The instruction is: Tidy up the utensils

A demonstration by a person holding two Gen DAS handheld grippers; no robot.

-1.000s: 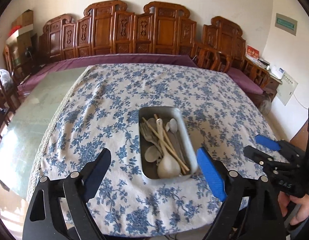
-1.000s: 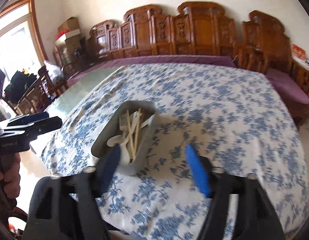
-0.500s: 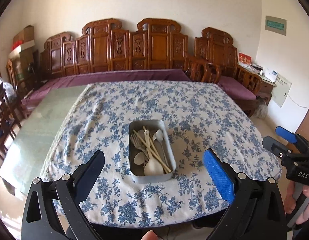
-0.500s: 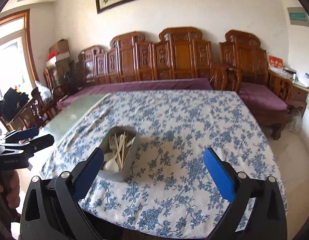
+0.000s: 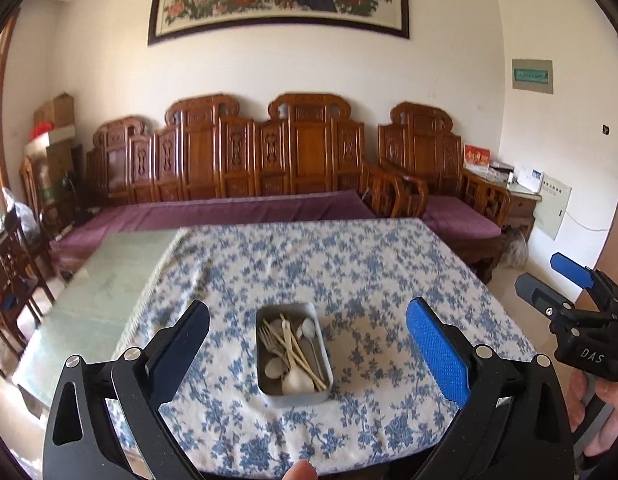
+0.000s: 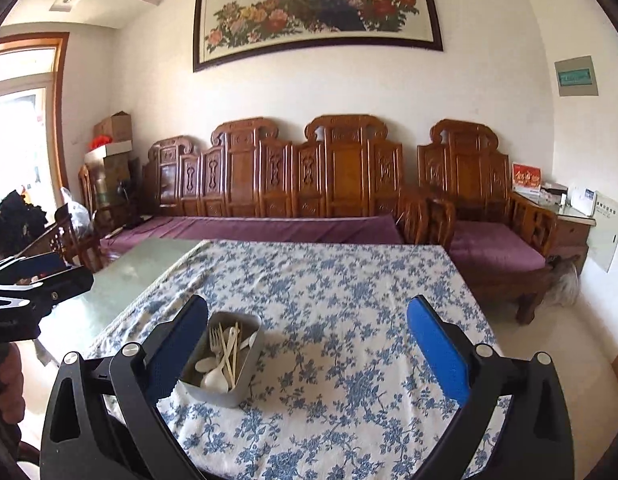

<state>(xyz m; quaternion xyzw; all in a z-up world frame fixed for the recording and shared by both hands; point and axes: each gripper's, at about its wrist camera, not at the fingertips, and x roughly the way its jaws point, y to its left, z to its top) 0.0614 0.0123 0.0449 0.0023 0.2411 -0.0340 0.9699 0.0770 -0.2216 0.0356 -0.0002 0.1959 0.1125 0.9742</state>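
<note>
I have pulled both grippers back and up from the table within the last second, so the metal tray now sits small and well ahead of me on the blue-flowered tablecloth. My left gripper and right gripper are spread wide, carrying nothing. Forks, spoons and chopsticks lie jumbled in the tray, though blur hides any order. That fits either a finished tidy or one pending.
</note>
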